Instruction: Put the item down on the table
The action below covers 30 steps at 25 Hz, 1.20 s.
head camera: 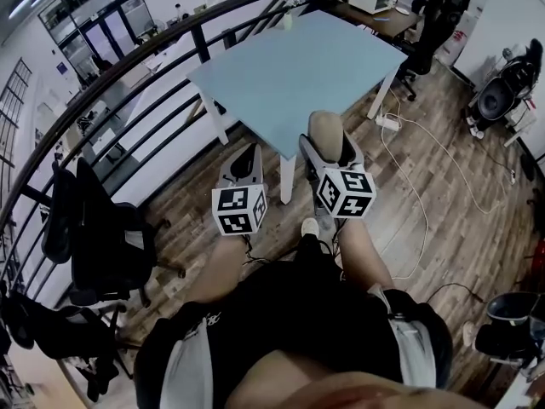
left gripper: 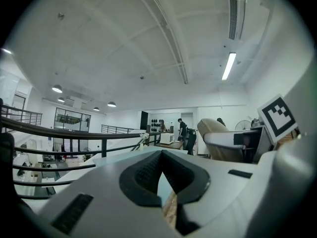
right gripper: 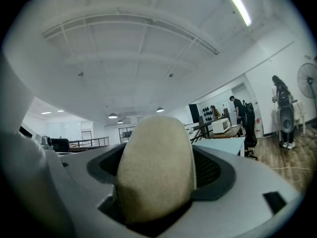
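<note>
A person standing on a wooden floor [head camera: 451, 203] raises two handheld grippers toward a pale blue worktop [head camera: 298, 66], which lies at 12 o'clock and a little way off. The right gripper [head camera: 330, 156] has its fingers clamped on either side of a tan oval item [right gripper: 156, 167], smooth and rounded like a potato or a bread roll. It is carried upright and in the air, short of the worktop's near edge, so the put-down has evidently not begun. At 9 o'clock of it, the left gripper [head camera: 247, 162] has its fingers drawn together on nothing, seemingly held aside while the right does the carrying. A dark railing [head camera: 128, 66] curves behind the worktop from 9 to 12 o'clock.
</note>
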Motion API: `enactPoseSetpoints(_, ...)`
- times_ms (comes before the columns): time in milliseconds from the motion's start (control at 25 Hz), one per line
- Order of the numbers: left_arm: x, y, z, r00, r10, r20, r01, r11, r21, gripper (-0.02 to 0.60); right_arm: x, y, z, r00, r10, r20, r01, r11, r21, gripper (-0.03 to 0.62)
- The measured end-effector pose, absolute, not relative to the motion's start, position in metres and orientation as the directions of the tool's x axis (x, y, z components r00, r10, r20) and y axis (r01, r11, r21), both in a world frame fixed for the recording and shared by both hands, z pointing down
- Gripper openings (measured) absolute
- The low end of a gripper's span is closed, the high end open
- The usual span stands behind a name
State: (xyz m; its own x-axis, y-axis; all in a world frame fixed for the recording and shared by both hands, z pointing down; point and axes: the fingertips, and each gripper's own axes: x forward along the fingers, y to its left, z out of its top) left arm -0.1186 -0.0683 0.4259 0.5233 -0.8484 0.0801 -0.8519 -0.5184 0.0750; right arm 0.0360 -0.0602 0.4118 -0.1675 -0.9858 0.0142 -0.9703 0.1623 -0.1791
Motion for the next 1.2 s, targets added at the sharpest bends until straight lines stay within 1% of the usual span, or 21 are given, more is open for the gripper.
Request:
enactPoseSetpoints(280, -0.080, -0.138, 0.426, 0.528, -0.844, 0.090, -0.849, -0.523, 0.077, 0.008, 0.070, -0.131, 0.411, -0.173, -0.985, 0.022, -0.969, 0.166, -0.184, 0.407)
enactPoseSetpoints(520, -0.050, -0.200, 0.420, 0.507, -0.856, 0.099, -0.862, -0.502, 0.077, 0.008, 0.106, -0.196, 0.406, -0.182, -0.983, 0.030, -0.967, 0.173, -0.185, 0.408)
enactPoseSetpoints(960, 0.019, -0.302, 0.419, 0.477, -0.869, 0.128, -0.879, -0.472, 0.068, 0.008, 0.163, -0.302, 0.408, -0.248, -0.967, 0.053, -0.952, 0.234, -0.197, 0.408)
enactPoseSetpoints(1200, 0.034, -0.335, 0.422, 0.456, -0.881, 0.130, -0.890, -0.449, 0.081, 0.008, 0.177, -0.339, 0.412, -0.278, -0.958, 0.068, -0.948, 0.262, -0.183, 0.408)
